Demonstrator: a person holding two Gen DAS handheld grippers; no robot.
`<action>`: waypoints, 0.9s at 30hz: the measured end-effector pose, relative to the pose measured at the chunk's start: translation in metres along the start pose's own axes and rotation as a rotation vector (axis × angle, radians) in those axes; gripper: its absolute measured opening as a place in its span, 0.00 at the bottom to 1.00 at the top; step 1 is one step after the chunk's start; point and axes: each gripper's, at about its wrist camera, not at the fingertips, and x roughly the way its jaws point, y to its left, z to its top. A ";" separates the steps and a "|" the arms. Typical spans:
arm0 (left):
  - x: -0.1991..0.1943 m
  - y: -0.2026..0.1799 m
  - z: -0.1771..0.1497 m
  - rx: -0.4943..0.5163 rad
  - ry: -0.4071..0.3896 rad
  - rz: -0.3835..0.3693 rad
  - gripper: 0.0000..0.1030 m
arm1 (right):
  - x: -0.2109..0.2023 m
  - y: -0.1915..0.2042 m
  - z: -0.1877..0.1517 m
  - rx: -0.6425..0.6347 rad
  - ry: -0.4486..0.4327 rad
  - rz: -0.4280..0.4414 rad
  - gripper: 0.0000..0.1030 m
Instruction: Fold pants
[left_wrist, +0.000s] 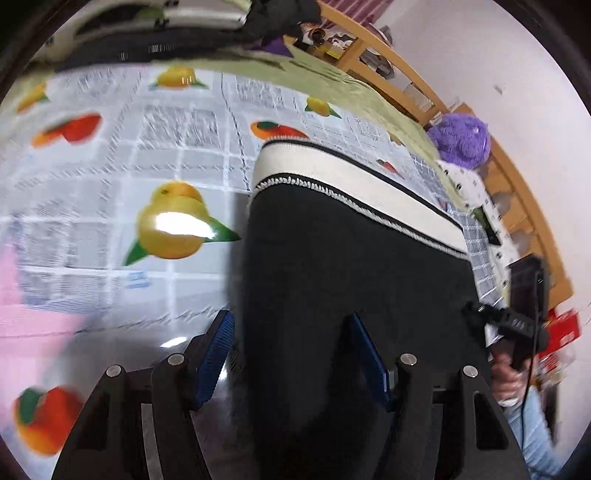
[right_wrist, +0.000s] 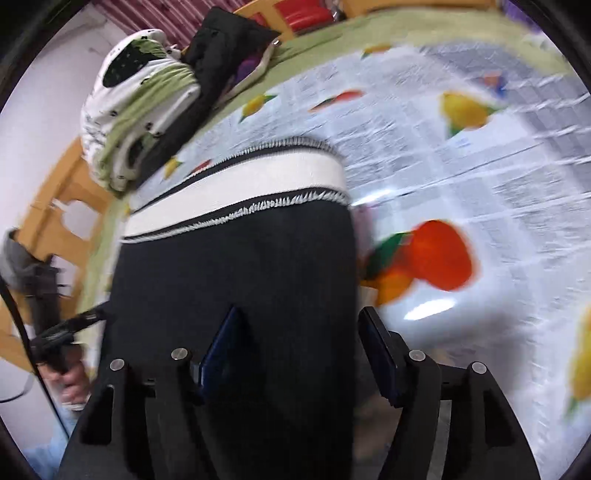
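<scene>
Both grippers tilt down over the black pants (left_wrist: 351, 266), which lie flat on the fruit-print tablecloth (left_wrist: 110, 184) with the white waistband (left_wrist: 354, 184) farthest away. Left gripper (left_wrist: 291, 354) and right gripper (right_wrist: 299, 350) stand spread, each straddling a side edge of the cloth without pinching it.

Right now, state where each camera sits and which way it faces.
Left wrist: on the left gripper, angled down at the black pants; the hand holding the other gripper shows at right.
Right wrist: on the right gripper, angled down at the pants; a hand at left.
Shared: pants, white waistband, fruit-print cloth.
</scene>
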 end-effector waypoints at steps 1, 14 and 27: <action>0.007 0.003 0.002 -0.012 0.009 -0.013 0.59 | 0.005 0.000 0.003 0.003 0.005 0.003 0.64; -0.014 0.025 0.057 -0.010 -0.054 0.114 0.28 | 0.042 0.061 0.056 -0.063 -0.013 0.034 0.29; -0.102 0.020 -0.062 0.144 -0.047 0.206 0.53 | -0.037 0.093 -0.032 -0.116 -0.065 -0.196 0.44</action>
